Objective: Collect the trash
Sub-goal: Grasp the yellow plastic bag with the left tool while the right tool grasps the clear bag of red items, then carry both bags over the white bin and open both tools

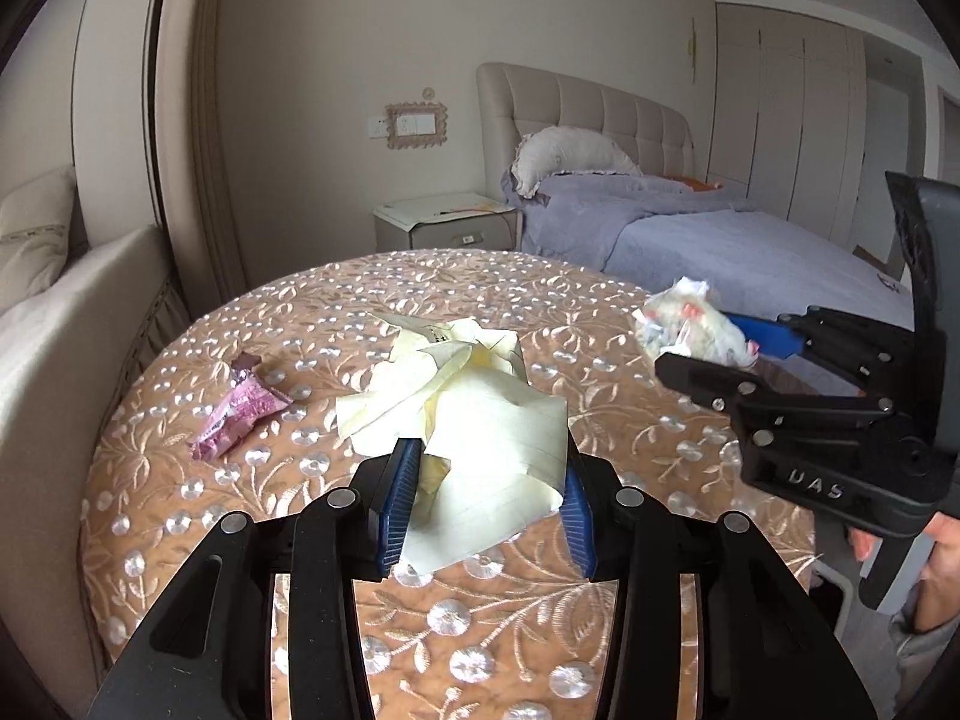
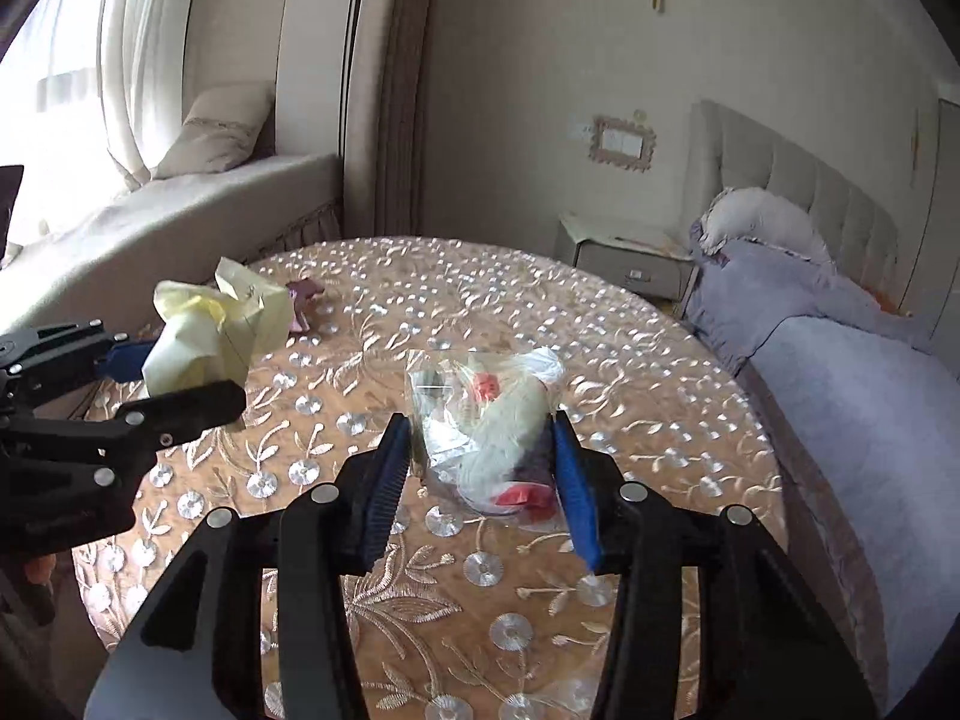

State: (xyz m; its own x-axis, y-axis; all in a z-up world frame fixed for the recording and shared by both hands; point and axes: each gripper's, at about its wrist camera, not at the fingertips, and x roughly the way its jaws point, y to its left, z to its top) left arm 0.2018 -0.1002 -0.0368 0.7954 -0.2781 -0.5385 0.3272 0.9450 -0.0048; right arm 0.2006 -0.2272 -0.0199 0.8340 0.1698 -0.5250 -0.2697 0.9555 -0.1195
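Observation:
My left gripper (image 1: 489,501) is shut on a crumpled pale-yellow paper (image 1: 474,414) and holds it over the round table (image 1: 456,618). In the right wrist view the same paper (image 2: 210,330) and left gripper (image 2: 174,381) show at the left. My right gripper (image 2: 483,480) is shut on a clear plastic wrapper with white and red contents (image 2: 492,426), held above the table (image 2: 630,360). In the left wrist view this wrapper (image 1: 690,330) and the right gripper (image 1: 702,345) show at the right. A pink snack wrapper (image 1: 237,414) lies on the table at the left.
The table has a tan embroidered cloth. A bed with a purple cover (image 1: 720,240) stands to the right, a nightstand (image 1: 447,222) behind the table, and a window seat with a cushion (image 2: 216,126) to the left.

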